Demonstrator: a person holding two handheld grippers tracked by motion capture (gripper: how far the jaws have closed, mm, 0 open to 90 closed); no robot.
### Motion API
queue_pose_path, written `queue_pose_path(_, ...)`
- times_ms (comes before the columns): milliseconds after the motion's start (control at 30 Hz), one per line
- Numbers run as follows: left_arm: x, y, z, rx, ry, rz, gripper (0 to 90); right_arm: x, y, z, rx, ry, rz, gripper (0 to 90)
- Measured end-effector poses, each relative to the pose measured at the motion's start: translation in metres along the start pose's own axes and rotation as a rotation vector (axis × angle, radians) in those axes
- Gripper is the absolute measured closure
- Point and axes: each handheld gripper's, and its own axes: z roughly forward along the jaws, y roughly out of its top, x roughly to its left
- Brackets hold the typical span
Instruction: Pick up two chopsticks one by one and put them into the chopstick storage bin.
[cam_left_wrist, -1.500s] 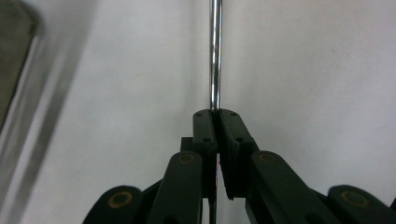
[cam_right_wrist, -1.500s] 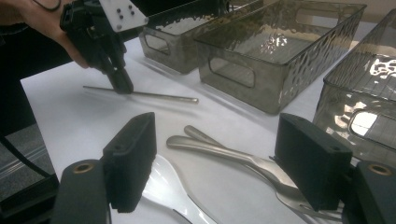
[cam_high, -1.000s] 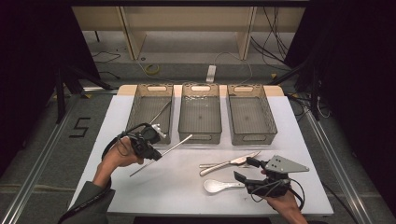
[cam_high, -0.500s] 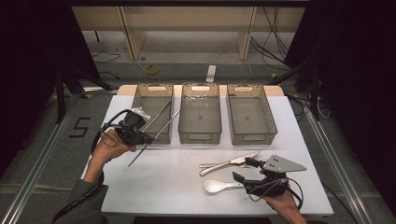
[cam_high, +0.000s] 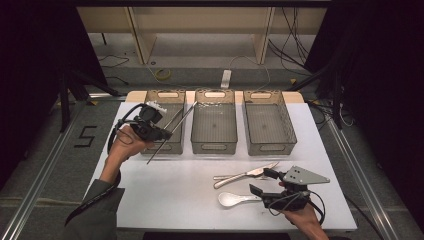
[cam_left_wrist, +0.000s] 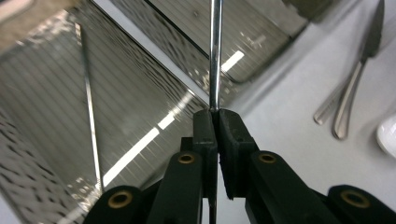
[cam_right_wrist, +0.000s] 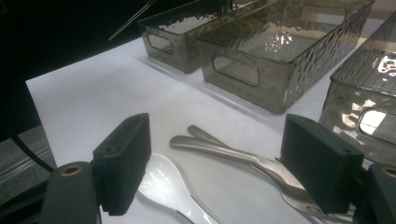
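On the white tabletop (cam_high: 165, 185) three clear, dimpled bins stand side by side along the far edge: a left bin (cam_high: 172, 146), a middle bin (cam_high: 214, 148) and a right bin (cam_high: 272, 146). The left gripper (cam_high: 161, 133) is raised at the near left corner of the left bin, and its jaws are pinched tight on a thin metal rod (cam_high: 176, 125); in the left gripper view the rod (cam_left_wrist: 215, 51) rises straight out from between the two closed black pads, with the left bin (cam_left_wrist: 56, 116) below it and the tabletop off to the right. From the high view the rod slants over the left bin, its far tip near the gap between the left and middle bins and its near end hanging past the bin's front wall above the tabletop. A second thin rod (cam_left_wrist: 89, 112) lies inside the left bin, leaning across its floor. The right gripper (cam_high: 264, 182) rests low at the near right of the tabletop with its jaws spread wide and nothing between them. Just in front of it lie a metal knife (cam_high: 246, 175) and a metal fork (cam_high: 231, 176), close together and crossing, with a white spoon (cam_high: 235, 199) just nearer the person. In the right gripper view the white spoon (cam_right_wrist: 163, 184) sits beside the left jaw, and the fork (cam_right_wrist: 233, 145) and knife (cam_right_wrist: 219, 150) handles lie between the two open jaws, none of them gripped. The middle and right bins look empty.
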Motion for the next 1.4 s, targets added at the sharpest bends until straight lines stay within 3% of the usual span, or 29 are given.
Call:
queue_pose_path(300,0.032,0.013,-0.011,-0.08,0.063,-0.059,85.3,0.0,0.0,0.0,0.001,0.003,-0.001,25.5)
queue_pose_path(667,0.06,0.024,-0.008,-0.14,0.123,-0.13,85.3,0.001,0.0,0.001,0.003,0.006,-0.006,25.6)
queue_pose_path(1033,0.077,0.022,0.001,-0.154,0.193,-0.157,85.2,0.001,0.0,0.001,0.003,0.011,-0.004,25.8)
queue_pose_path(1400,0.083,0.006,0.019,-0.14,0.203,-0.189,85.2,0.002,0.0,0.001,0.006,0.011,-0.007,25.8)
